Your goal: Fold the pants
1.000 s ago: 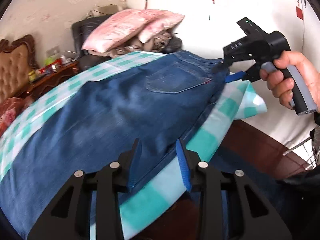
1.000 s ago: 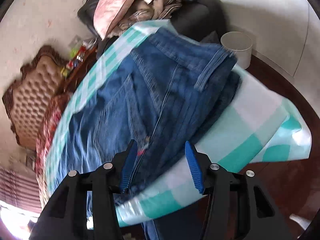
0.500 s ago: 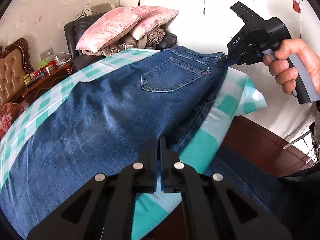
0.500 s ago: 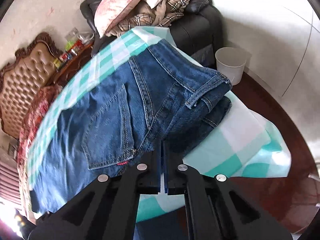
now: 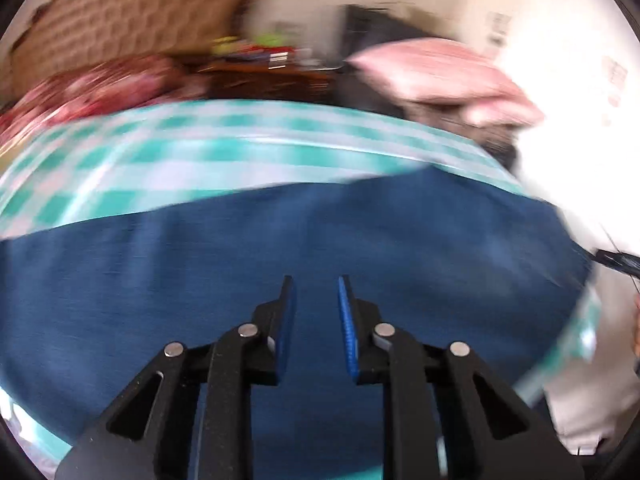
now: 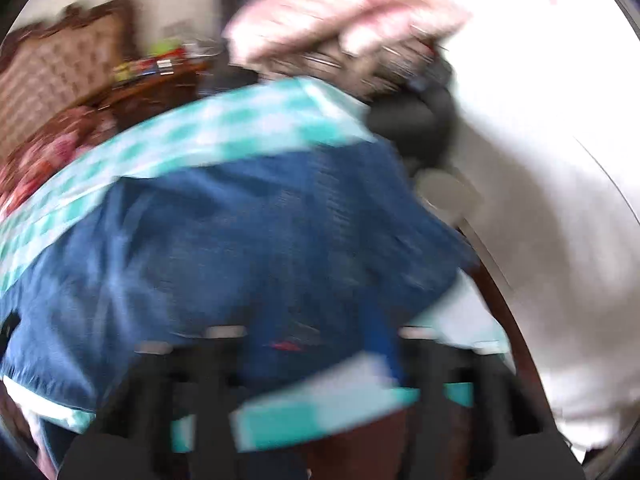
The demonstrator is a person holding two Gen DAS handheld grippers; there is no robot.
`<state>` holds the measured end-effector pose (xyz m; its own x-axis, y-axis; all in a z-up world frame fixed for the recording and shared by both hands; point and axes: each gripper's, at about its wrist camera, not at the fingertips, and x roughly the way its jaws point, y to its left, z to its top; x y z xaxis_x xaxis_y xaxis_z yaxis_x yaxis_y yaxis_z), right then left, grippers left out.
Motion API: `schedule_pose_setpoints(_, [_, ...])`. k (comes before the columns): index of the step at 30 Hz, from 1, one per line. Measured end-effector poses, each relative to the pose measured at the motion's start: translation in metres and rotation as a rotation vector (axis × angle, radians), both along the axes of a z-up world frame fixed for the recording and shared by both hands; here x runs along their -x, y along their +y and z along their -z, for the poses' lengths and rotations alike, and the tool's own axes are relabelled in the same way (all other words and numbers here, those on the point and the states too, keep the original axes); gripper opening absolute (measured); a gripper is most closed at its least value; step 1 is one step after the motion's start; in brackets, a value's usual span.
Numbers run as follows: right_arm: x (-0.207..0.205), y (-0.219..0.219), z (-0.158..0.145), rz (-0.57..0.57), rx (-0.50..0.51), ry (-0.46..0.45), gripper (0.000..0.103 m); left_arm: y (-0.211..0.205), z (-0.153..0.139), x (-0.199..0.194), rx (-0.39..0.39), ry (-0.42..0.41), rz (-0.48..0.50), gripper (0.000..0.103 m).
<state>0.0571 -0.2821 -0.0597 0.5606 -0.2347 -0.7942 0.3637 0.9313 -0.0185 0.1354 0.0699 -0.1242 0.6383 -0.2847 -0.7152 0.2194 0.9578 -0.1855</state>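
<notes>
Blue jeans [image 5: 280, 240] lie flat on a table with a green-and-white checked cloth [image 5: 200, 156]. Both views are blurred by motion. My left gripper [image 5: 316, 308] is open and empty over the jeans, its blue pads apart. In the right wrist view the jeans [image 6: 240, 248] fill the middle, with the waist end towards the right. My right gripper [image 6: 316, 344] is smeared by blur; its jaws look apart, one blue pad [image 6: 384, 340] showing over the jeans' near edge. The tip of the right gripper [image 5: 616, 260] shows at the right edge of the left wrist view.
A pink pillow [image 5: 436, 72] lies on a dark chair behind the table. A tufted headboard [image 5: 132, 28] and a cluttered wooden side table [image 5: 264, 72] stand at the back. A white bin [image 6: 448, 192] sits on the floor to the right. White wall on the right.
Both grippers were shut on the jeans' near edge half a second ago; now both are open and swinging fast, with the jeans lying flat on the cloth.
</notes>
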Motion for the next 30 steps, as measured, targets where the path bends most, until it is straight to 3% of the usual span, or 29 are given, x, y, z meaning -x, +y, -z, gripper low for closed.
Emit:
schedule_pose_setpoints(3, [-0.035, 0.048, -0.003, -0.163, 0.004, -0.004, 0.068, 0.051, 0.019, -0.030, -0.103, 0.069, -0.082, 0.021])
schedule_pose_setpoints(7, [-0.082, 0.116, 0.000, -0.345, 0.034, -0.006, 0.076, 0.129, 0.023, -0.043, -0.128, 0.088, -0.201, 0.019])
schedule_pose_setpoints(9, [-0.101, 0.144, 0.002, -0.396, 0.045, 0.002, 0.076, 0.170, 0.019, -0.043, -0.146, 0.083, -0.271, 0.024])
schedule_pose_setpoints(12, [-0.128, 0.190, 0.009, -0.495, -0.016, 0.012, 0.075, 0.245, 0.017, -0.039, -0.170, 0.100, -0.421, 0.026])
schedule_pose_setpoints(14, [-0.139, 0.220, 0.014, -0.554, -0.020, 0.011, 0.072, 0.297, 0.011, -0.025, -0.188, 0.099, -0.545, 0.028])
schedule_pose_setpoints(15, [-0.146, 0.239, 0.018, -0.591, -0.015, 0.013, 0.066, 0.319, 0.006, -0.015, -0.181, 0.089, -0.603, 0.028])
schedule_pose_setpoints(17, [-0.159, 0.267, 0.029, -0.639, 0.011, 0.023, 0.056, 0.360, -0.014, 0.015, -0.116, 0.043, -0.692, 0.034])
schedule_pose_setpoints(18, [-0.163, 0.278, 0.032, -0.648, 0.022, 0.027, 0.051, 0.372, -0.023, 0.033, -0.083, 0.020, -0.717, 0.042])
schedule_pose_setpoints(19, [-0.172, 0.286, 0.040, -0.647, 0.041, 0.043, 0.047, 0.380, -0.027, 0.045, -0.057, 0.007, -0.728, 0.045])
schedule_pose_setpoints(21, [-0.184, 0.290, 0.056, -0.625, 0.062, 0.080, 0.029, 0.391, -0.029, 0.072, 0.026, 0.004, -0.729, 0.045])
schedule_pose_setpoints(25, [-0.195, 0.288, 0.071, -0.591, 0.079, 0.058, 0.028, 0.379, -0.018, 0.100, 0.122, 0.015, -0.658, 0.045])
schedule_pose_setpoints(30, [-0.195, 0.293, 0.069, -0.547, 0.109, 0.061, 0.028, 0.357, 0.011, 0.081, 0.074, 0.061, -0.622, 0.043])
